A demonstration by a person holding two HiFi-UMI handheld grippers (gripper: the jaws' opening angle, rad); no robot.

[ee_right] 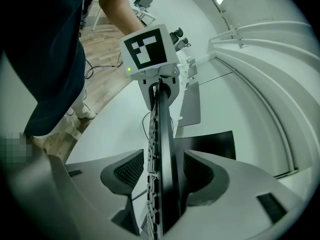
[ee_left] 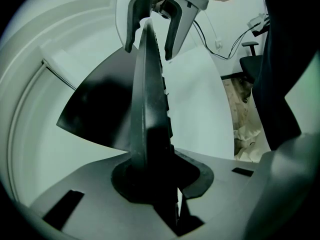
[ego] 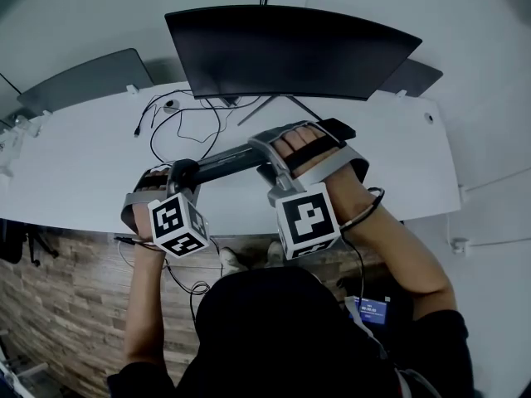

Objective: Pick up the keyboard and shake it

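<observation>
My left fingers (ee_left: 125, 181) pinch the keyboard (ego: 232, 160), up over the desk (ego: 83, 172). My right fingers (ee_right: 130, 171) stand wide around its other end, so I should squeeze before shaking

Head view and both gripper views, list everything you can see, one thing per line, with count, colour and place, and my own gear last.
Keyboard: one, black, held edge-on over the desk, between the two grippers.
Monitor: one, black, curved, at the back middle of the desk.
Desk: one, white, under the grippers.
Cables: several, black, on the desk left of the monitor's stand.
Panels: two, grey, behind the desk's far corners.
Floor: one, brown wood look, on the near side of the desk.
Left gripper: one, grey, shut on the keyboard's left end.
Right gripper: one, grey, jaws apart round the keyboard's right end, pads not pressing.
</observation>
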